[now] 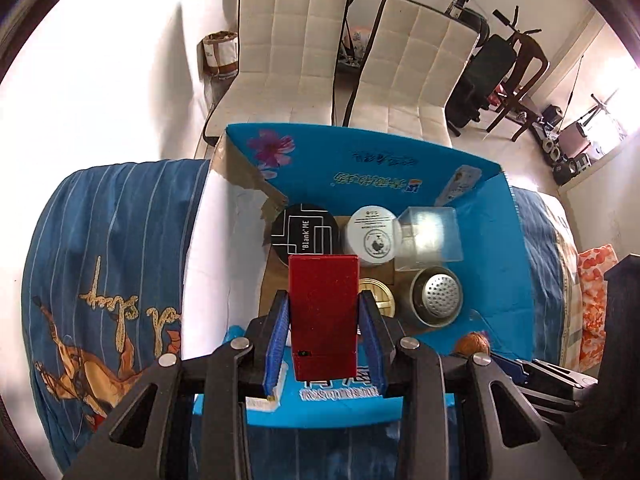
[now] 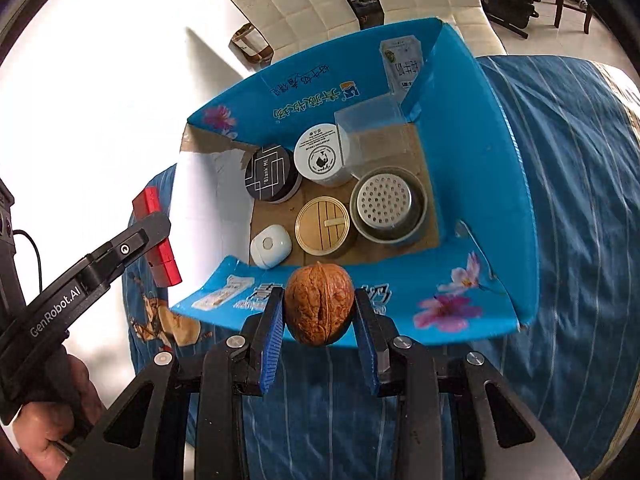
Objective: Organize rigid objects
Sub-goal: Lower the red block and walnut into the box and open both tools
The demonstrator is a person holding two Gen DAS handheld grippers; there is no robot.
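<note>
My left gripper (image 1: 323,300) is shut on a flat red box (image 1: 323,312), held upright above the near left part of the blue cardboard box (image 1: 504,240). In the right wrist view the same red box (image 2: 158,240) shows at the left, clamped by the left gripper, with a hand below it. My right gripper (image 2: 319,300) is shut on a brown walnut (image 2: 319,304), above the near flap of the blue box (image 2: 504,216). Inside the box lie a black round tin (image 2: 272,178), a white jar (image 2: 322,156), a clear plastic case (image 2: 372,136), a metal strainer cup (image 2: 386,204), a gold lid (image 2: 322,224) and a small white case (image 2: 270,246).
The box sits on a blue striped bedspread (image 2: 568,240) with a horse print (image 1: 80,360). Two cream padded chairs (image 1: 292,52) stand behind the box. A small bin (image 1: 219,54) sits on the floor at the left, dark furniture and gear at the far right.
</note>
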